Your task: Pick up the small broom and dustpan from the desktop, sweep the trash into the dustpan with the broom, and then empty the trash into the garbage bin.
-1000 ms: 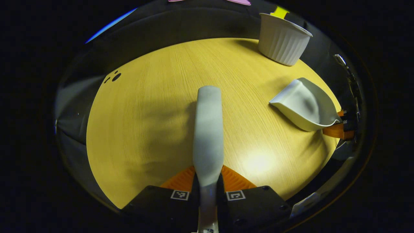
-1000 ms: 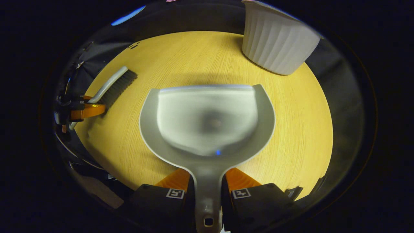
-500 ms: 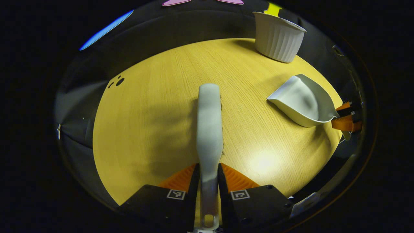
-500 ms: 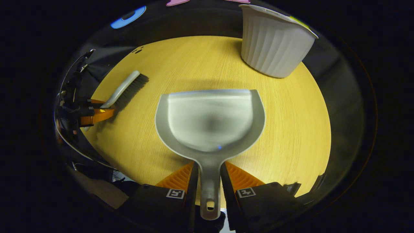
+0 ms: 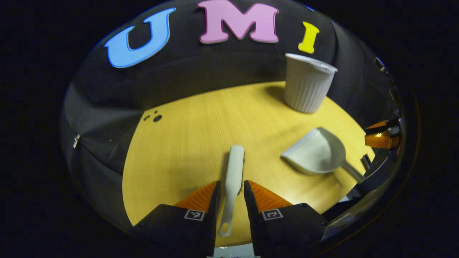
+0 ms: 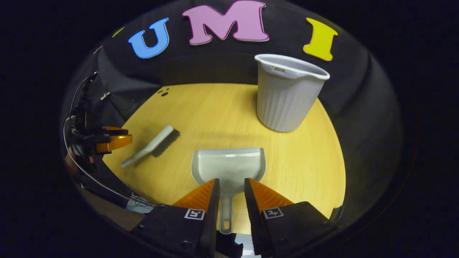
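The small white broom (image 5: 235, 165) lies flat on the yellow desktop (image 5: 179, 150), its thin handle pointing back between the orange fingers of my left gripper (image 5: 231, 188). That gripper is open and held above the broom without touching it. The grey dustpan (image 6: 229, 166) rests on the desktop, its handle running back under my right gripper (image 6: 230, 184), which is open and lifted off it. The broom (image 6: 152, 145) lies to the left, near the left gripper (image 6: 113, 141). The dustpan (image 5: 315, 152) sits to the right in the left gripper view.
A white ribbed garbage bin (image 6: 287, 96) stands upright at the back right of the desktop, also in the left gripper view as the bin (image 5: 307, 86). A few small dark spots (image 5: 156, 117) mark the far left edge. The black cloth wall rises behind.
Both grippers have let go and drawn back and up. The broom and the dustpan, held a moment ago, now lie on the desktop and look smaller.
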